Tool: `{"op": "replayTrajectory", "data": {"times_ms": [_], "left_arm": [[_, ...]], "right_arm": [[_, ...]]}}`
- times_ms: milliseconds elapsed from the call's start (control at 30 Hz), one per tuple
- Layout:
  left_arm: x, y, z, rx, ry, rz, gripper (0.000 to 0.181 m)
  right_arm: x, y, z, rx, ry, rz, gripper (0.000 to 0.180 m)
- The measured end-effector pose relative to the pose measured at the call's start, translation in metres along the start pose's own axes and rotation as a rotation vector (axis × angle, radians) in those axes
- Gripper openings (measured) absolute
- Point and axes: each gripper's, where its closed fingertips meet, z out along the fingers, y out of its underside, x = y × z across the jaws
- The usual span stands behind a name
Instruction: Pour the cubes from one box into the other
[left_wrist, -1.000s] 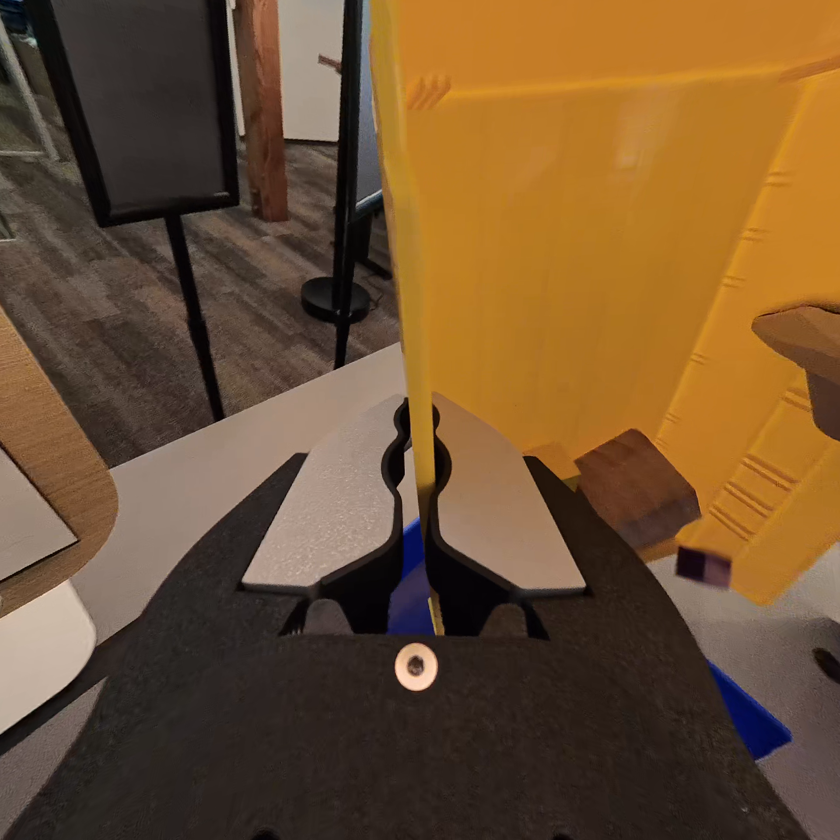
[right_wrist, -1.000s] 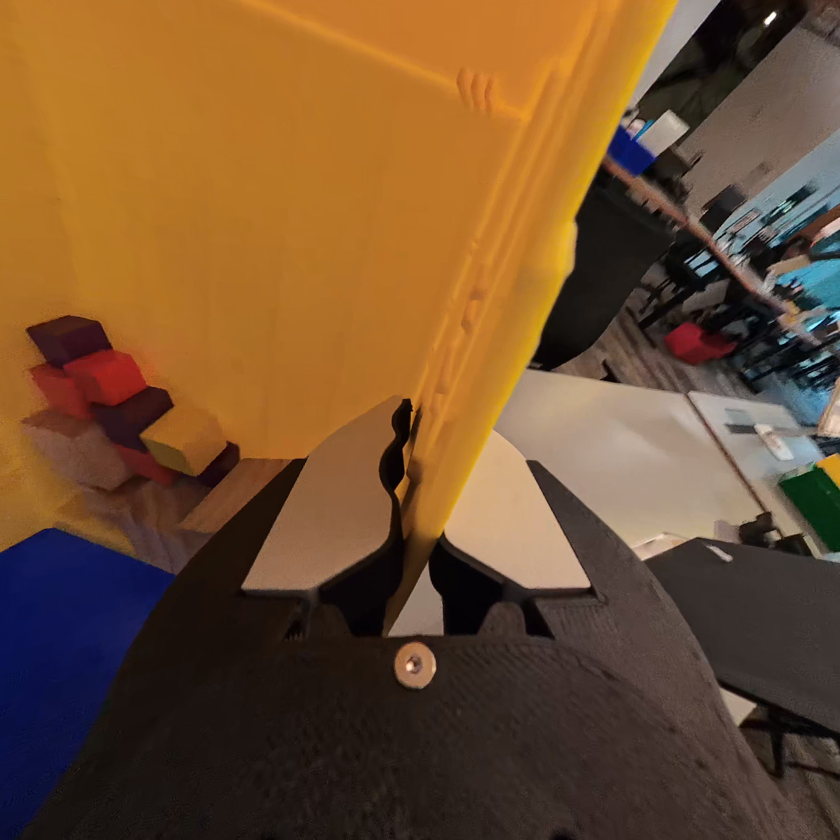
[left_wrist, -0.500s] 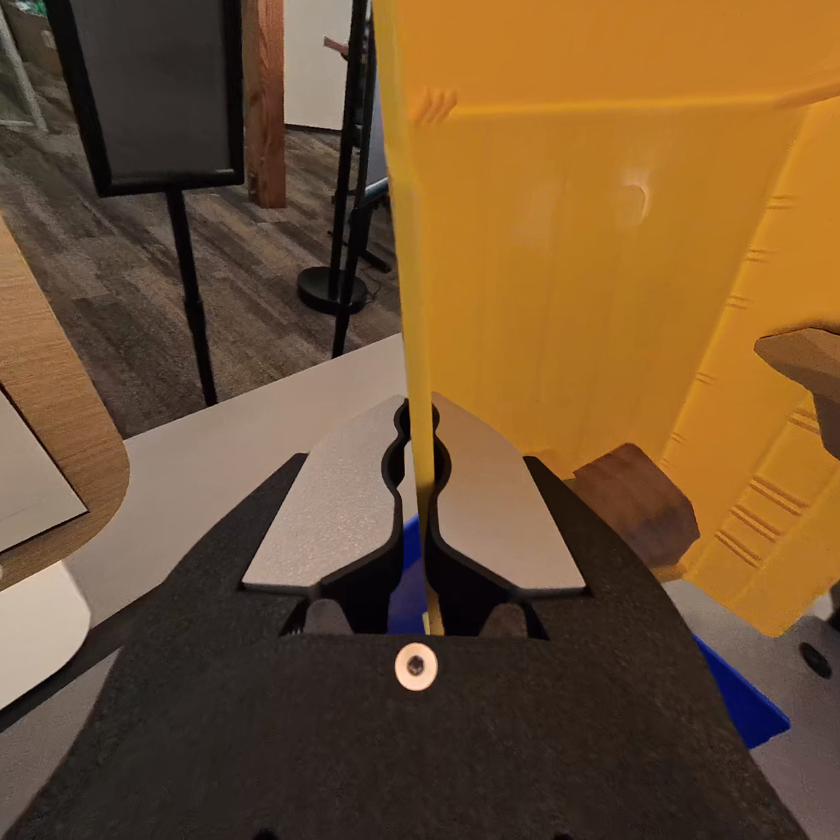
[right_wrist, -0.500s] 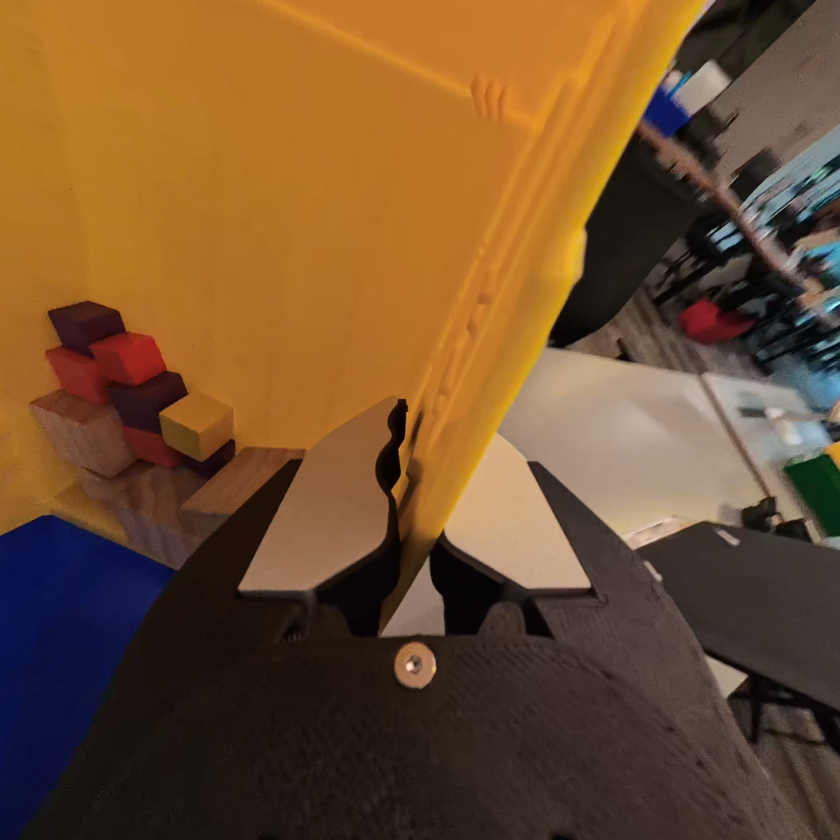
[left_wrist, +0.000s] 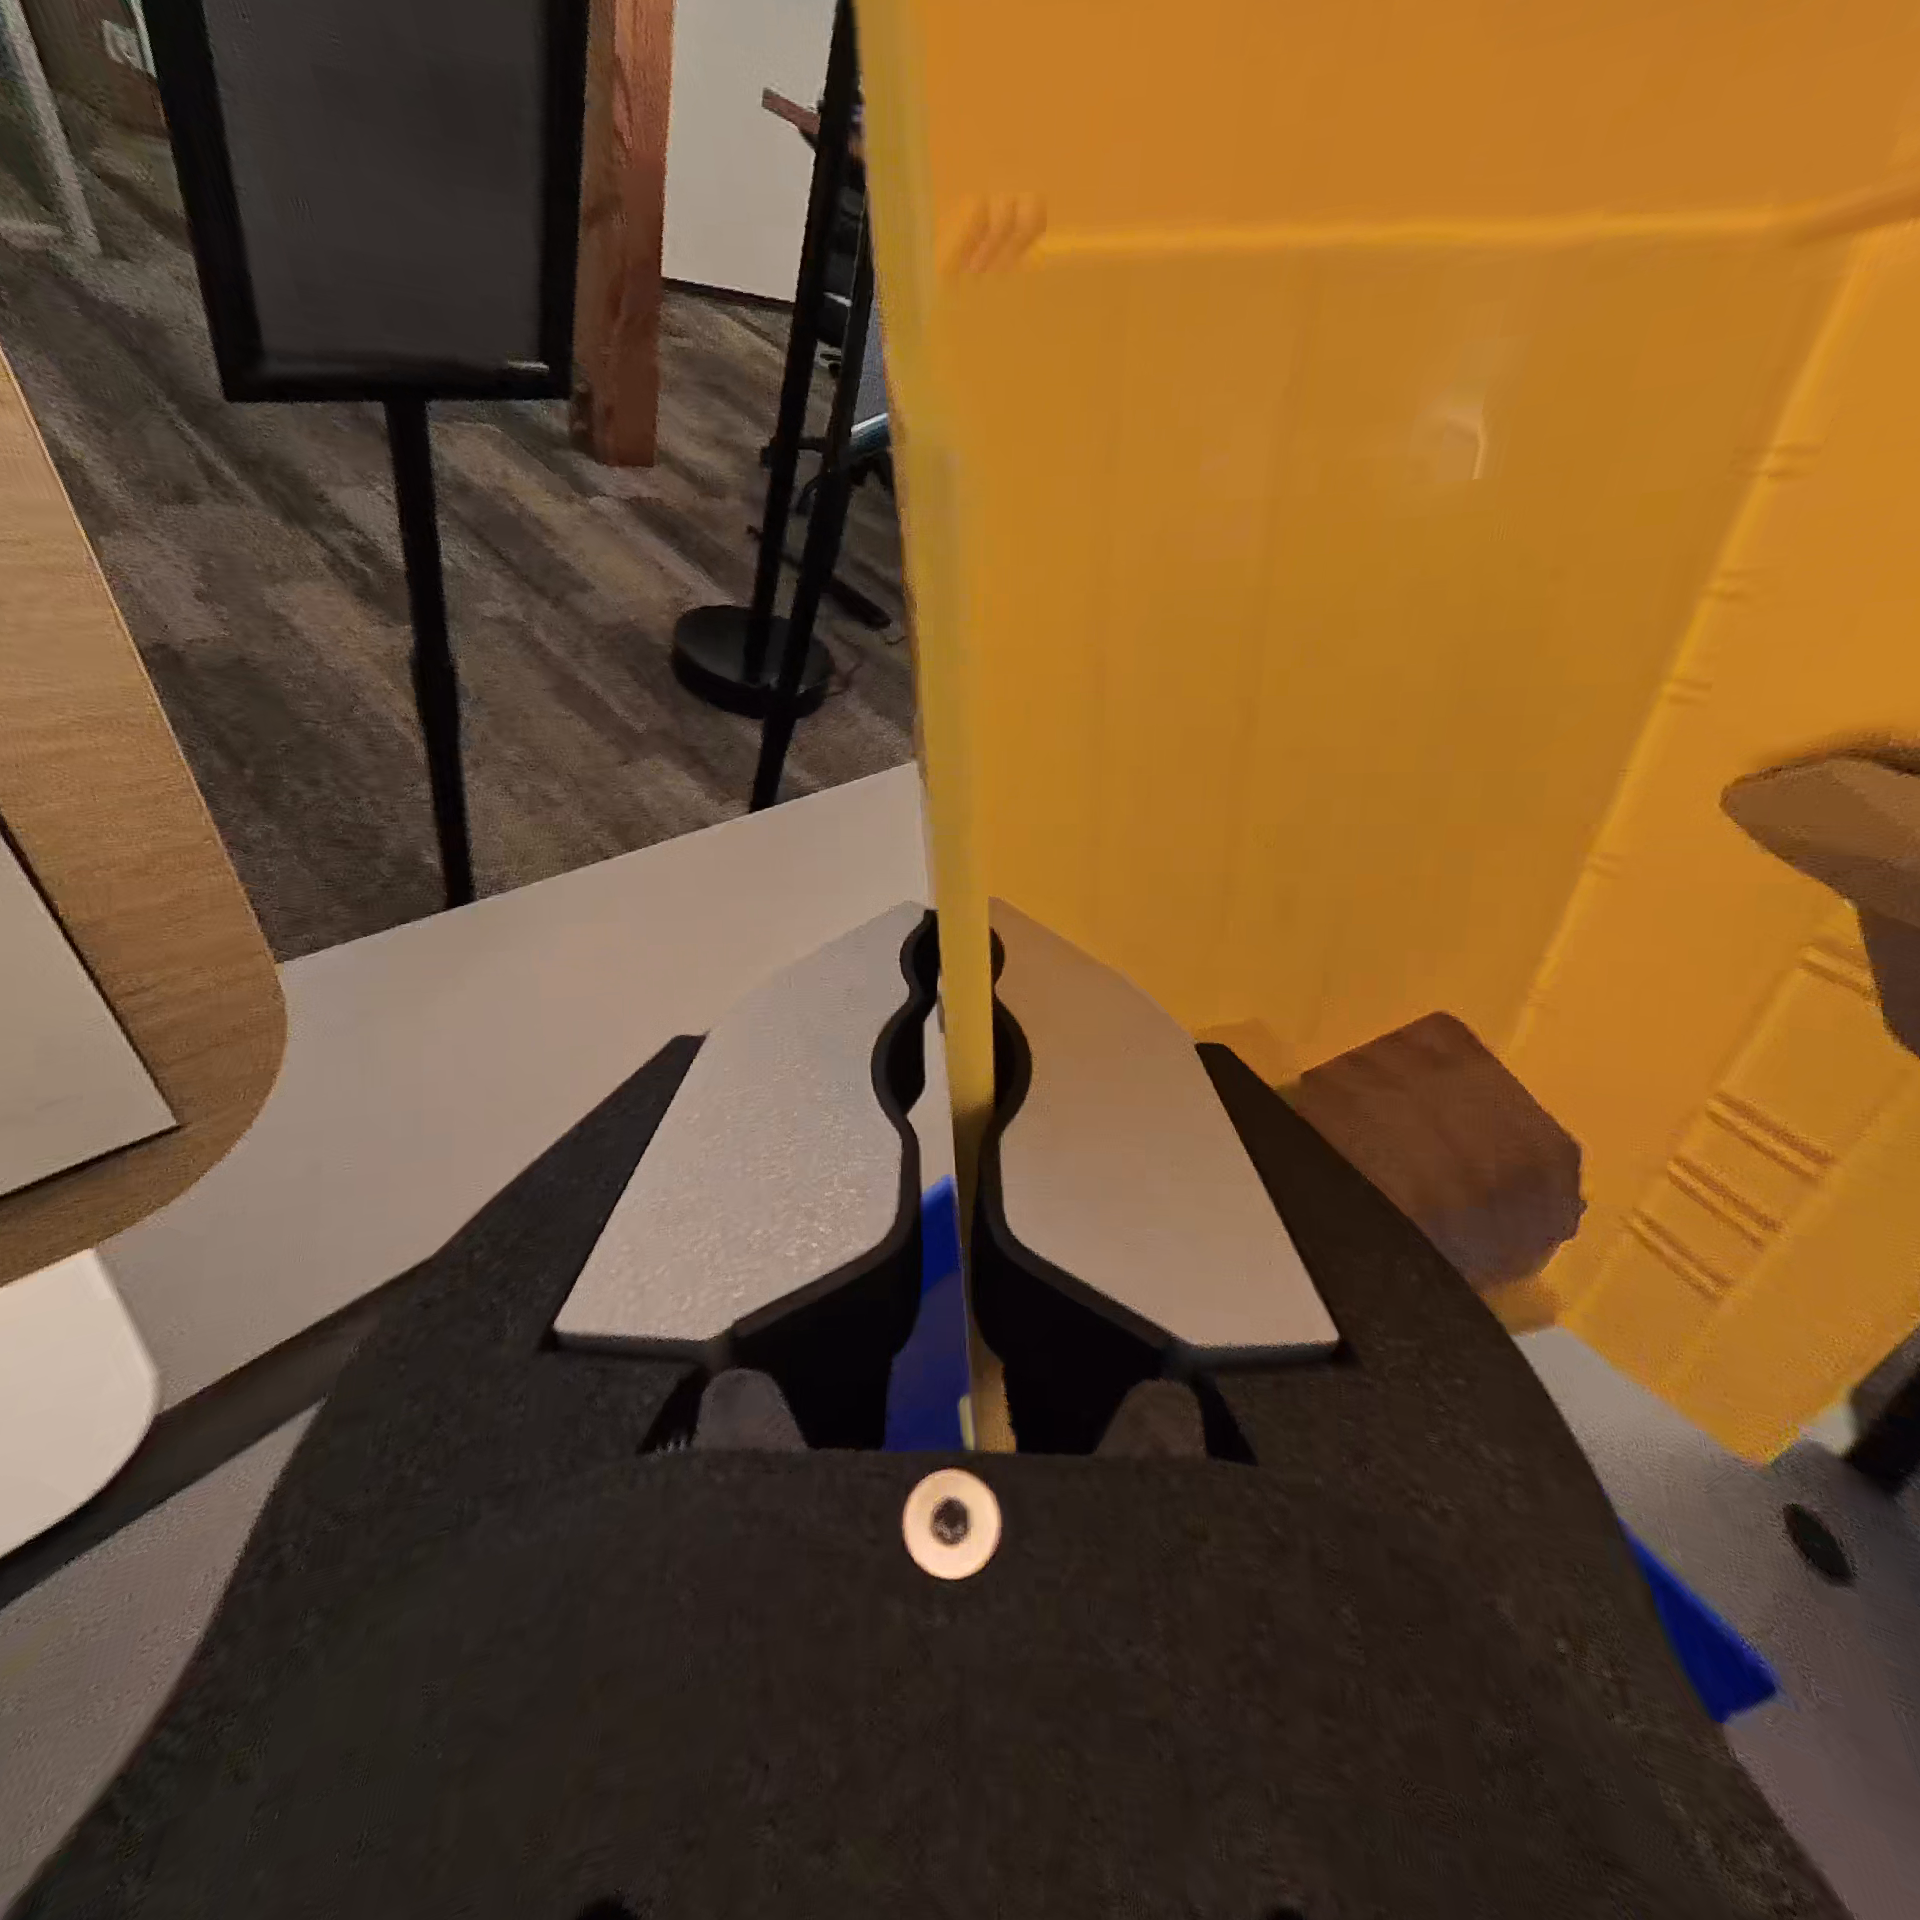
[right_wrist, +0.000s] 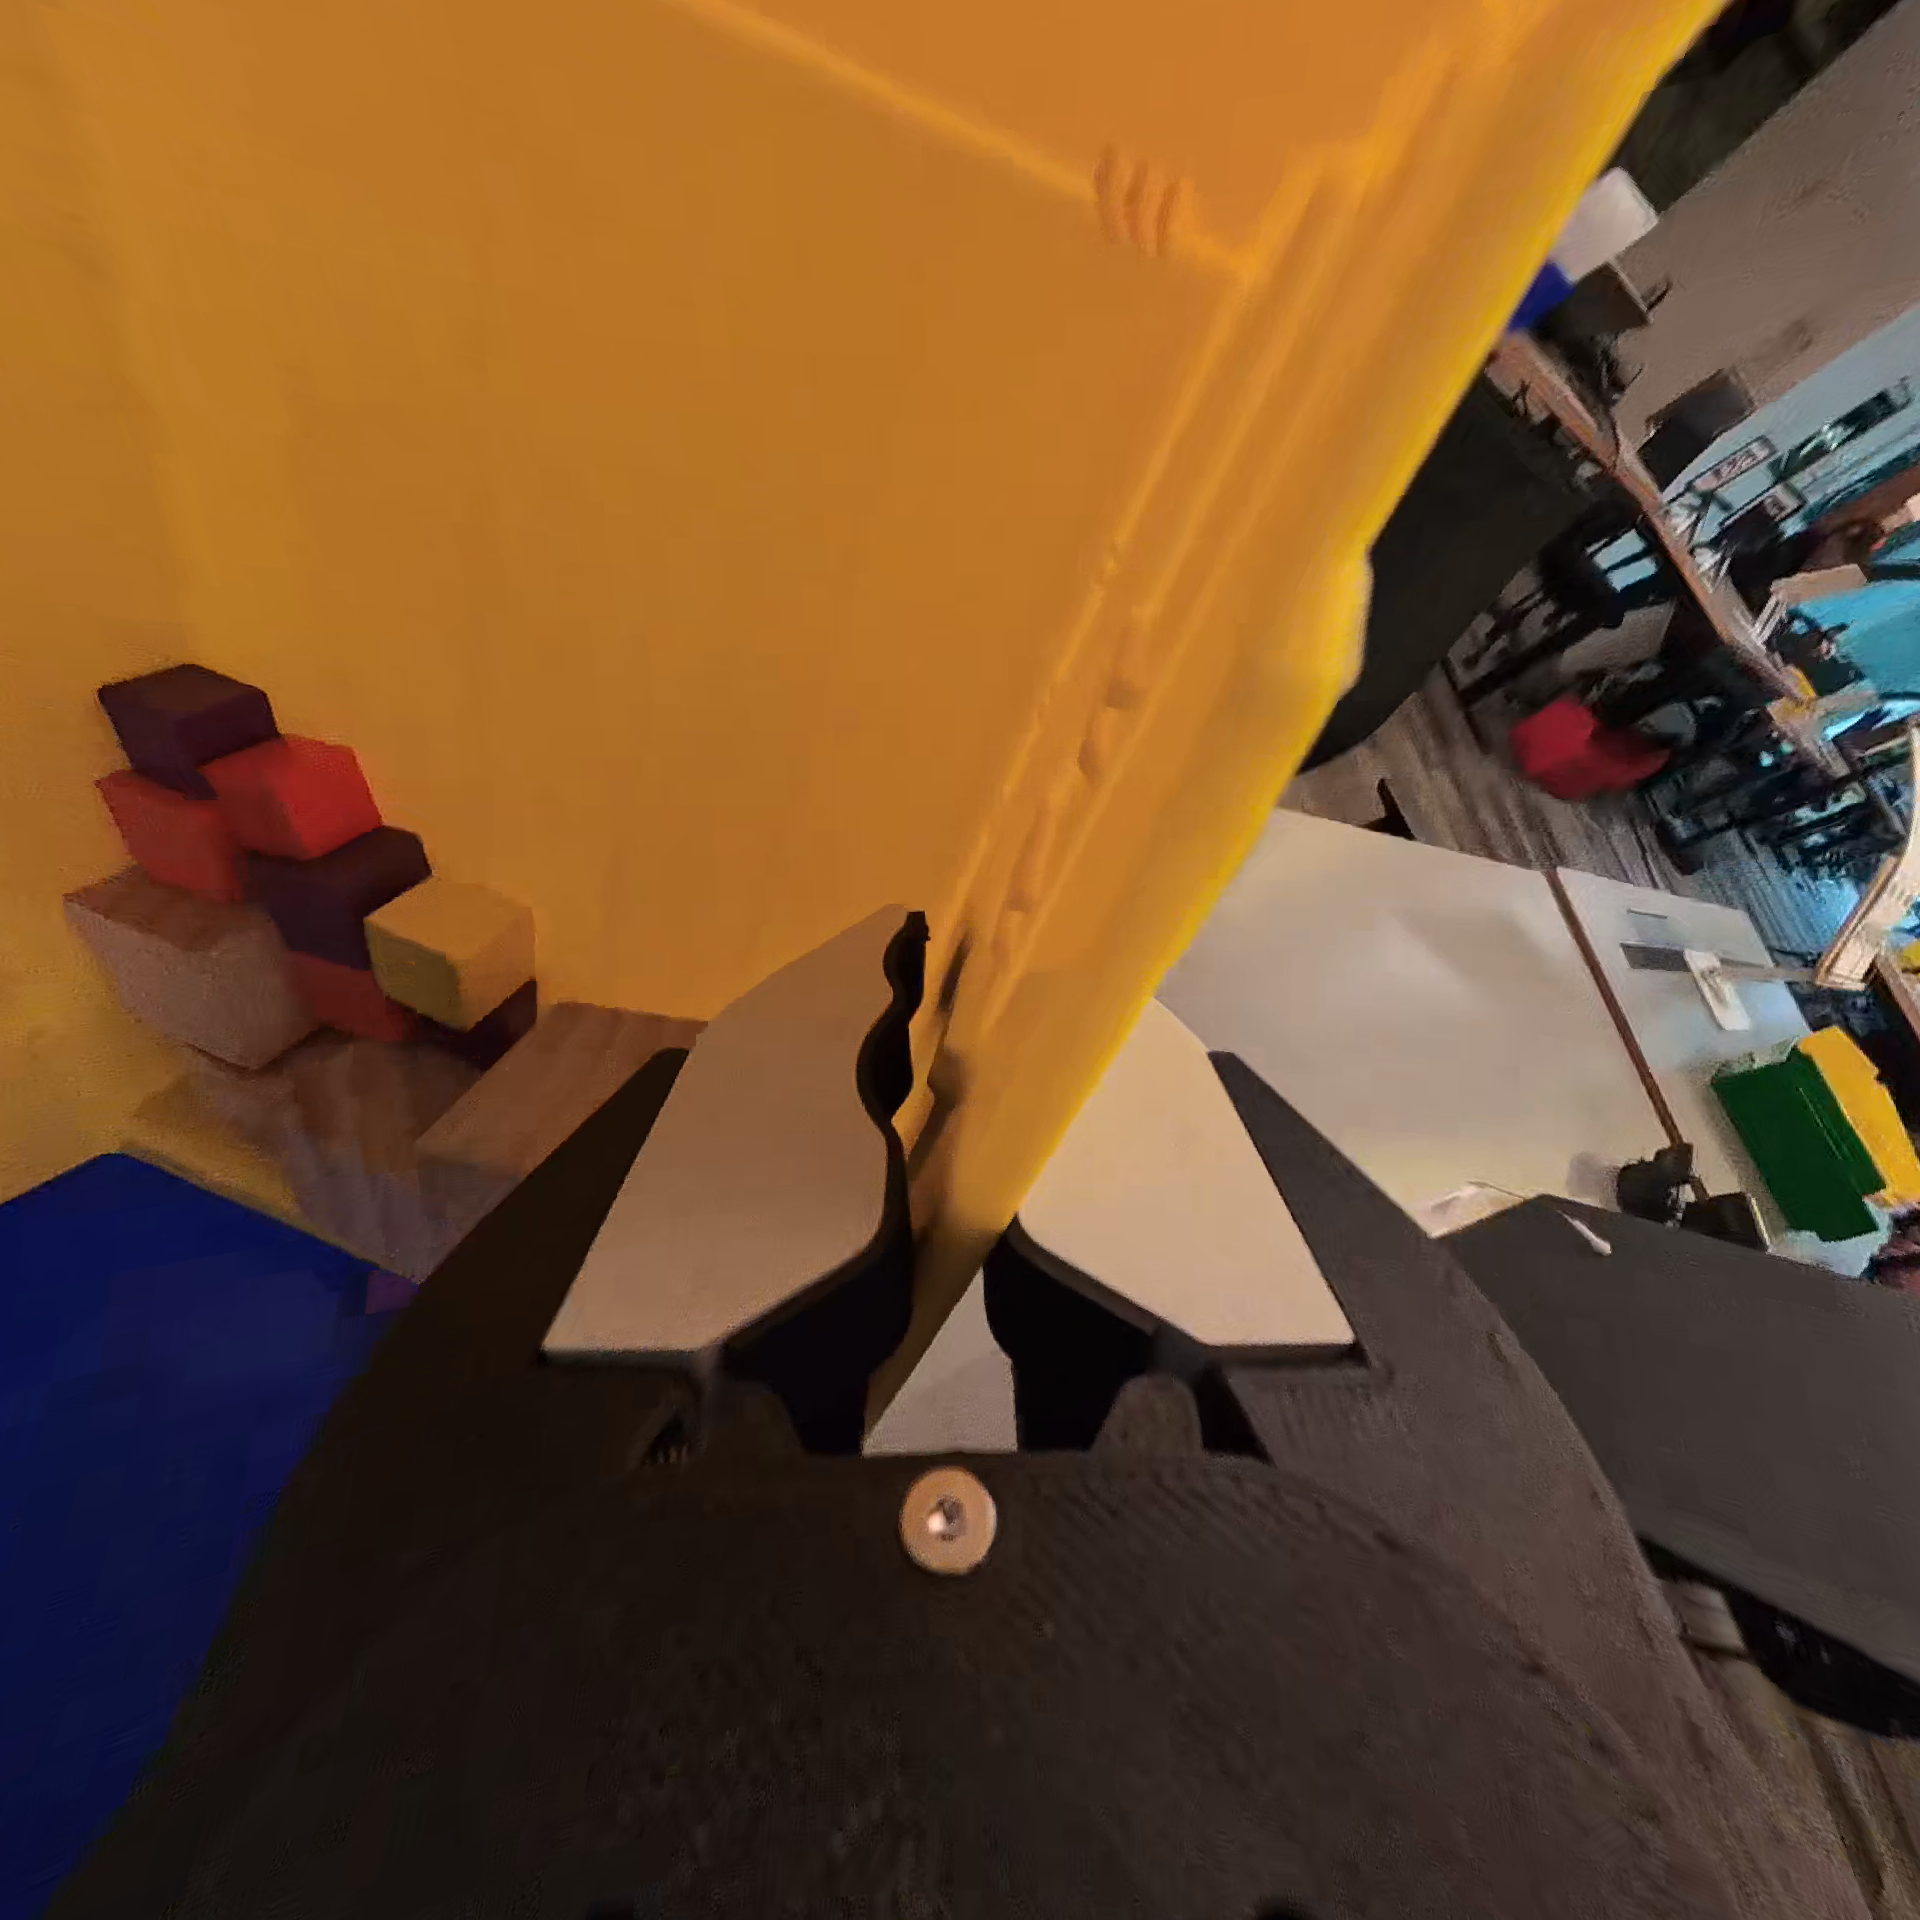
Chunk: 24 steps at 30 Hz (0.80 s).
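Note:
A yellow box (left_wrist: 1299, 623) is held tipped on its side, high over a blue box (right_wrist: 135, 1455). My left gripper (left_wrist: 958, 940) is shut on one thin wall of the yellow box. My right gripper (right_wrist: 940, 956) is shut on the opposite wall (right_wrist: 1039, 1039). Inside, in the right wrist view, a pile of cubes (right_wrist: 301, 883) sits in the low corner: red, dark purple, yellow and plain wood. In the left wrist view a brown wooden block (left_wrist: 1444, 1143) lies at the low edge and another (left_wrist: 1849, 831) at the right. A blue corner (left_wrist: 1704, 1652) shows below.
The boxes are over a grey table (left_wrist: 499, 1018). A black sign stand (left_wrist: 416, 520) and a pole with a round base (left_wrist: 758, 655) stand on the floor beyond. In the right wrist view, white tables (right_wrist: 1434, 997) and a green and yellow bin (right_wrist: 1829, 1132) lie further off.
A small purple cube that was falling from the yellow box one second ago is gone from view. The yellow box has tilted slightly; the cube pile has shifted up in the right wrist view.

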Motion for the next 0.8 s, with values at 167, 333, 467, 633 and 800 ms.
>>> {"op": "replayTrajectory", "data": {"times_ms": [167,333,467,633,800], "left_arm": [[-0.002,0.001,-0.001,0.011,0.008,0.031,0.004],[0.000,0.002,-0.002,0.051,0.065,0.021,0.004],[0.006,0.000,0.000,0.048,0.054,0.014,0.004],[0.009,-0.002,0.004,0.030,0.032,-0.008,0.004],[0.014,-0.007,0.003,0.065,0.038,0.046,0.005]], "right_arm": [[0.000,-0.003,0.000,0.048,0.008,-0.008,0.007],[0.000,-0.004,-0.010,0.091,0.039,-0.049,0.008],[0.002,0.001,-0.011,0.032,0.021,-0.024,0.008],[0.009,0.000,-0.005,0.014,0.025,-0.022,0.009],[0.019,-0.010,-0.013,0.111,0.084,-0.043,0.007]]}}
